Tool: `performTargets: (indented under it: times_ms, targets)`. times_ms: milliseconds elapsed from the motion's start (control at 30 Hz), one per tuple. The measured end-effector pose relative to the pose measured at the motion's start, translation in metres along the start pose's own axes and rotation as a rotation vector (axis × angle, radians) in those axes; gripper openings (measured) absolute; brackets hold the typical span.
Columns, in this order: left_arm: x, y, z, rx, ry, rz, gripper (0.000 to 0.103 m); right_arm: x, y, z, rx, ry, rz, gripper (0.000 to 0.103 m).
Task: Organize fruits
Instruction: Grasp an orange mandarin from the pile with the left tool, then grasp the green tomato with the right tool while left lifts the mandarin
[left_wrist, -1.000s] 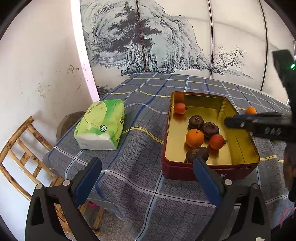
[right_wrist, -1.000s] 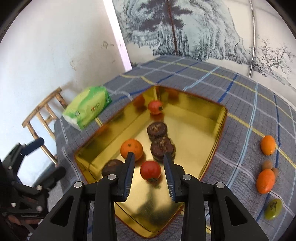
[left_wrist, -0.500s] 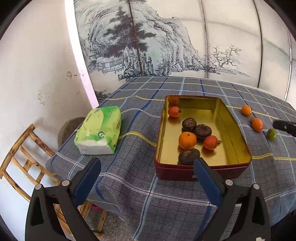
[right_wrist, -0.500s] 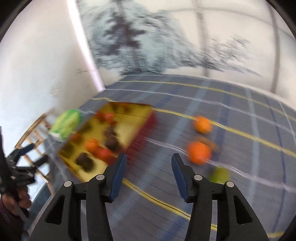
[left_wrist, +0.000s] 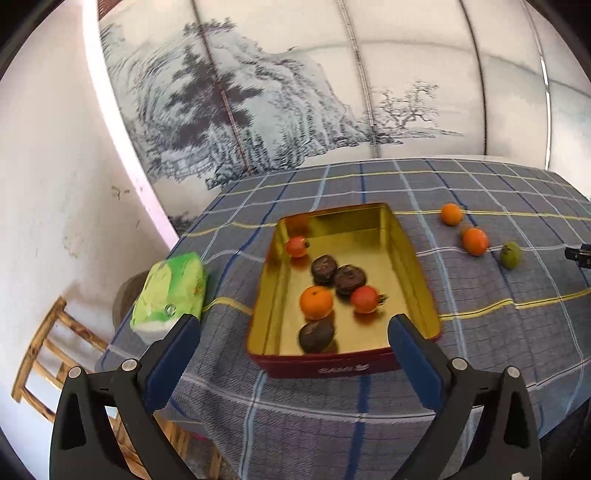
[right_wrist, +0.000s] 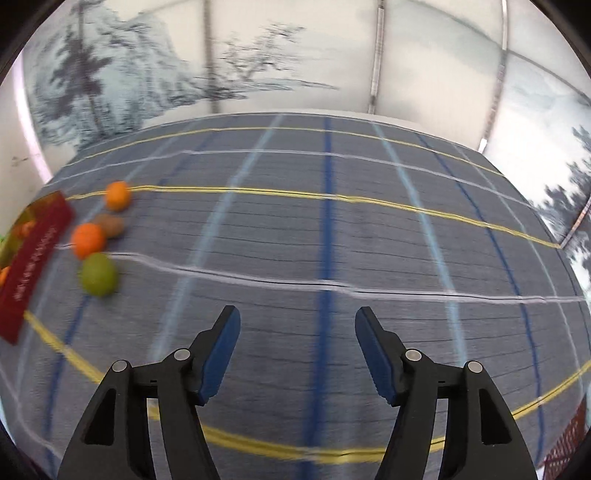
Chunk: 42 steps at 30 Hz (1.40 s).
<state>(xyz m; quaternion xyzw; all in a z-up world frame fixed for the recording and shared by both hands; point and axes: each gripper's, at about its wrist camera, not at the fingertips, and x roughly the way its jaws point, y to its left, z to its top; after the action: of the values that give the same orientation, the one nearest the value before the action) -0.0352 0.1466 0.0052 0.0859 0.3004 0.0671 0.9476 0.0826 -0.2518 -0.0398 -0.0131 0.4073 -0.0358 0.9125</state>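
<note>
A red tin with a gold inside (left_wrist: 417, 266) stands on the plaid table and holds several fruits: an orange (left_wrist: 316, 302), two red ones and three dark brown ones. My left gripper (left_wrist: 295, 325) is open and empty, hovering before the tin's near wall. To the tin's right lie two oranges (left_wrist: 475, 241), a brown fruit between them and a green fruit (left_wrist: 511, 254). In the right wrist view the green fruit (right_wrist: 98, 274), oranges (right_wrist: 88, 240) and tin (right_wrist: 33, 254) sit at far left. My right gripper (right_wrist: 297, 321) is open and empty above bare cloth.
A green tissue pack (left_wrist: 170, 295) lies left of the tin near the table's edge. A wooden chair (left_wrist: 48, 354) stands below that edge by the white wall. A painted screen backs the table. My right gripper's tip shows at the left wrist view's right edge (left_wrist: 578, 254).
My right gripper has left the tin, swung right past the loose fruits and opened wider. My left gripper has risen and tilted a little.
</note>
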Motion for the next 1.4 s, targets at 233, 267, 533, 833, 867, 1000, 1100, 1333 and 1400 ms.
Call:
performTargets:
  times_ms: [233, 267, 533, 833, 867, 1000, 1100, 1333, 1400]
  targets:
    - [-0.001, -0.047, 0.028, 0.113, 0.004, -0.069, 0.102, 0.017, -0.037, 0.003, 0.026, 0.010, -0.047, 0.077]
    - [0.001, -0.055, 0.033, 0.128, 0.013, -0.099, 0.102, 0.017, -0.038, 0.003, 0.027, 0.007, -0.046, 0.078]
    - [0.041, -0.121, 0.088, 0.099, 0.103, -0.390, 0.099, 0.021, -0.042, 0.005, 0.059, -0.002, 0.061, 0.080]
    - [0.141, -0.191, 0.116, 0.071, 0.300, -0.451, 0.072, 0.016, -0.041, 0.003, 0.057, -0.025, 0.113, 0.080]
    - [0.146, -0.195, 0.114, 0.078, 0.302, -0.445, 0.073, 0.015, -0.039, 0.002, 0.047, -0.031, 0.117, 0.080]
    - [0.164, -0.207, 0.109, 0.087, 0.327, -0.424, 0.073, 0.012, -0.037, 0.001, 0.028, -0.043, 0.127, 0.080]
    - [0.178, -0.209, 0.104, 0.090, 0.346, -0.405, 0.067, 0.011, -0.037, 0.001, 0.031, -0.045, 0.135, 0.080]
    - [0.178, -0.214, 0.091, 0.073, 0.361, -0.418, 0.036, 0.013, -0.037, 0.001, 0.028, -0.042, 0.141, 0.081]
    - [0.163, -0.209, 0.089, 0.049, 0.329, -0.430, 0.036, 0.011, -0.037, 0.000, 0.030, -0.051, 0.144, 0.081]
